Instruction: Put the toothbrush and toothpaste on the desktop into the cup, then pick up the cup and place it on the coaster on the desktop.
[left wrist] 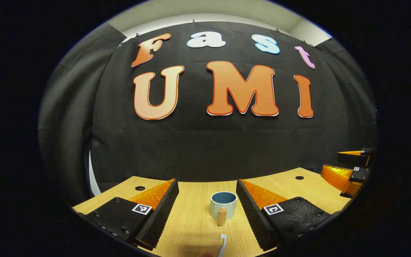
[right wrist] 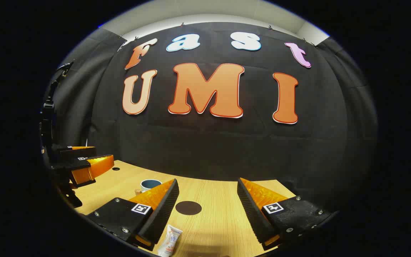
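In the left gripper view a pale blue cup [left wrist: 223, 205] with a wooden handle stands upright on the wooden desktop [left wrist: 194, 221], framed between my left gripper's [left wrist: 207, 205] open fingers. The white toothbrush [left wrist: 222, 244] lies in front of it, near the bottom edge. My right gripper [left wrist: 348, 167] hovers open at the far right. In the right gripper view a dark round coaster [right wrist: 188, 207] lies between my right gripper's [right wrist: 207, 203] open fingers. A white toothpaste tube [right wrist: 170, 240] lies close below, by the left finger. The cup [right wrist: 151, 184] stands farther left, and my left gripper [right wrist: 84, 166] hangs at the left edge.
Two round cable holes [left wrist: 140, 188] [left wrist: 299, 177] sit near the desktop's back corners. The black cloth wall [left wrist: 205, 150] rises right behind the desk's far edge. A dark stand with clamps [right wrist: 50, 107] rises at the left of the right gripper view.
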`<state>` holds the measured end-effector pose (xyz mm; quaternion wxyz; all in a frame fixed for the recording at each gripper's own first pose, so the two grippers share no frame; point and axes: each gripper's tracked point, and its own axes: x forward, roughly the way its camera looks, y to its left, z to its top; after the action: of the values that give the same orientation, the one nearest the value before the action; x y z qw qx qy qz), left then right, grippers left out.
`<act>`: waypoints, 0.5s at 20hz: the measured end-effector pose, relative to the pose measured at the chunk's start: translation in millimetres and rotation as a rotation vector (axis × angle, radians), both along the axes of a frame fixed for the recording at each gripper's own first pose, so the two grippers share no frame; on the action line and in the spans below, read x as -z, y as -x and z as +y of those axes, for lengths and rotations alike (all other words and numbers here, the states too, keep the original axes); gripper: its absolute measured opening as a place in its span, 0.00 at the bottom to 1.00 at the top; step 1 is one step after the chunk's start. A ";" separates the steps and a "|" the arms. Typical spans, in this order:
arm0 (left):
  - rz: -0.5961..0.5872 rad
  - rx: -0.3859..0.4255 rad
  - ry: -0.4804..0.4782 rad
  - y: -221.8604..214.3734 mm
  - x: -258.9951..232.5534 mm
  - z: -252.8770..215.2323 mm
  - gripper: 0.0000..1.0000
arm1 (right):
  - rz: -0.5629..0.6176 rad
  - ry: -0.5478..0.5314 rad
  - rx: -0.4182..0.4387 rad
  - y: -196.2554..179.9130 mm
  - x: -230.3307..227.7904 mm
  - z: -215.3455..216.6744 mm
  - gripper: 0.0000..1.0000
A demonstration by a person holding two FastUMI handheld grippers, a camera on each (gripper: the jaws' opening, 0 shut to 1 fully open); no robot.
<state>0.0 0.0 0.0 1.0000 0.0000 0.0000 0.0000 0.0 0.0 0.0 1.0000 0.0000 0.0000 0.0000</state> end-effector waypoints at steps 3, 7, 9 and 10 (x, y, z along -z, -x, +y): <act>-0.001 0.000 -0.002 0.7 0.3 -0.1 0.97 | -0.001 0.001 -0.008 0.3 -1.0 2.3 0.98; 0.001 0.003 0.002 0.8 -1.0 -5.4 0.97 | 0.015 -0.012 -0.020 1.8 2.0 4.0 0.98; -0.004 0.003 0.004 2.1 -3.4 -7.0 0.97 | 0.015 -0.010 -0.019 1.6 0.7 2.5 0.98; -0.004 0.004 0.003 2.6 -5.2 -7.2 0.97 | 0.015 -0.014 -0.020 3.1 1.6 2.3 0.98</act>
<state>-2.6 -7.2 5.2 1.0000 -0.0016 -0.0022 -0.0018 -3.1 2.3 -1.6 0.9999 0.0071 0.0073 0.0099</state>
